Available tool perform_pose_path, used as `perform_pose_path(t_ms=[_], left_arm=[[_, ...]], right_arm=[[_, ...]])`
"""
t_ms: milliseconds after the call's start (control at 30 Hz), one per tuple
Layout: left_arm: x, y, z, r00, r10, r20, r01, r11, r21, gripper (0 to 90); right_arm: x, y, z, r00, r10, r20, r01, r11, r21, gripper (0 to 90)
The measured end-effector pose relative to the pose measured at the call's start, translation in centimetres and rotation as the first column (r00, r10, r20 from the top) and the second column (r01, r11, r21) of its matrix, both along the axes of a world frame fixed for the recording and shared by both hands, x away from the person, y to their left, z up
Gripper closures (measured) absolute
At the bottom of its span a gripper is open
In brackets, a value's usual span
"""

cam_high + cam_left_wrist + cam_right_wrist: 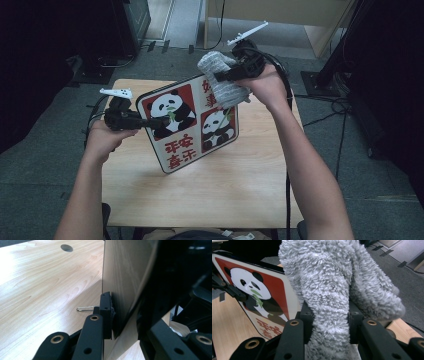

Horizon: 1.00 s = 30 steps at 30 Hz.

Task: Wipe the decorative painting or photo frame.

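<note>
Wooden counter (240, 175) standing on grey carpet. Panda board (187, 122) tilting upright at centre, its left edge being clamped by left tongs (162, 121). Right tongs (220, 77) gripping grey cloth (222, 80), pressing against board's far right corner.

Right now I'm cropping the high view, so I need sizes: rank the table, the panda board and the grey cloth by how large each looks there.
1. Table
2. Panda board
3. Grey cloth, held higher, so nearness to the camera enlarges it somewhat
</note>
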<state>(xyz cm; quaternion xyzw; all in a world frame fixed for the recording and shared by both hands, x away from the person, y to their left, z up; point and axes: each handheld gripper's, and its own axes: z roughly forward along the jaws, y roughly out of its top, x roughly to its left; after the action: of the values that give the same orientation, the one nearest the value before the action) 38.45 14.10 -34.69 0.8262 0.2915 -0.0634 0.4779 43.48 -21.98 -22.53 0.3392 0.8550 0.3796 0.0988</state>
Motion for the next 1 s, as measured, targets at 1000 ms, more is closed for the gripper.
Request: perform_pose_path(t_ms=[1000], left_arm=[[0.1,0.1,-0.1,0.9997,-0.019,0.013,0.019,0.9998,-0.005,78.8]], right_arm=[[-0.4,0.5,-3.5,0.9992,0.028,-0.028,-0.028,1.0,-0.011,68.0]])
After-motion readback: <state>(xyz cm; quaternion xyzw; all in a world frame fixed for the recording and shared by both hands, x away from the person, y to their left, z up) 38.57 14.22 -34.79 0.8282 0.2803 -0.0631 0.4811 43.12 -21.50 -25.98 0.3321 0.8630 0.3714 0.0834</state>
